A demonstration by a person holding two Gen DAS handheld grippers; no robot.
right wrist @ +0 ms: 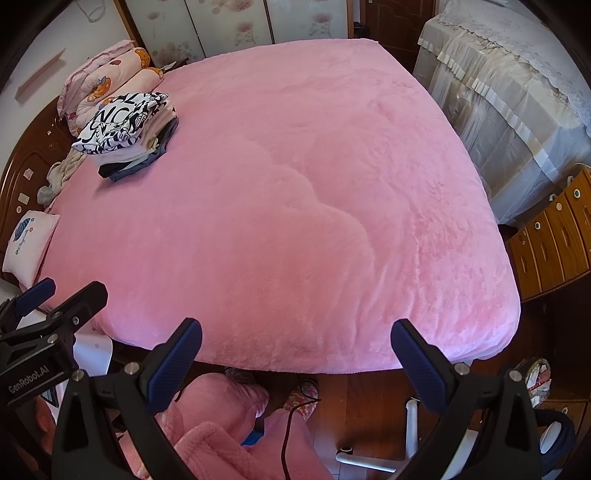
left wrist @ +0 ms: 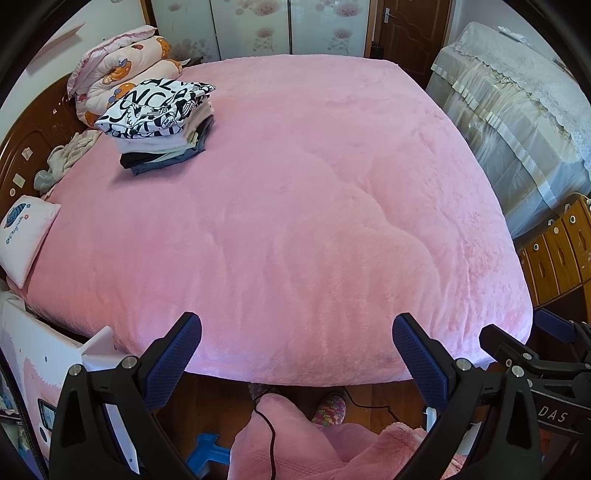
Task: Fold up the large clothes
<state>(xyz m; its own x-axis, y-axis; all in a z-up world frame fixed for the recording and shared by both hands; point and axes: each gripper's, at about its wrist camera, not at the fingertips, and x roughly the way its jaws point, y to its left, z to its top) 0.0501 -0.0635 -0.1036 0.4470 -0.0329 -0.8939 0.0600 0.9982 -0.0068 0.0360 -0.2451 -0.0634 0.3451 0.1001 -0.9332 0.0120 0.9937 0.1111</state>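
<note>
Bed, pink plush cover, is the landmark. Stack of folded clothes at its head-side corner; loose garment just beyond, by the headboard — probably soft, light, limp; best taken at an edge or corner. Left gripper and right gripper hover off the foot edge, both spread, holding nothing. Garment's type and extent unclear — partly hidden.

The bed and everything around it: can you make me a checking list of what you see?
Surface: pink blanket covers the bed, middle bare.
Job's things: stack of folded clothes at far left; crumpled garment beside it.
Clutter: rolled quilt, small pillow.
Grippers: left gripper open; right gripper open; both hold nothing.
Cables: black cable below.
Surroundings: covered furniture, wooden drawers, wardrobe doors.
</note>
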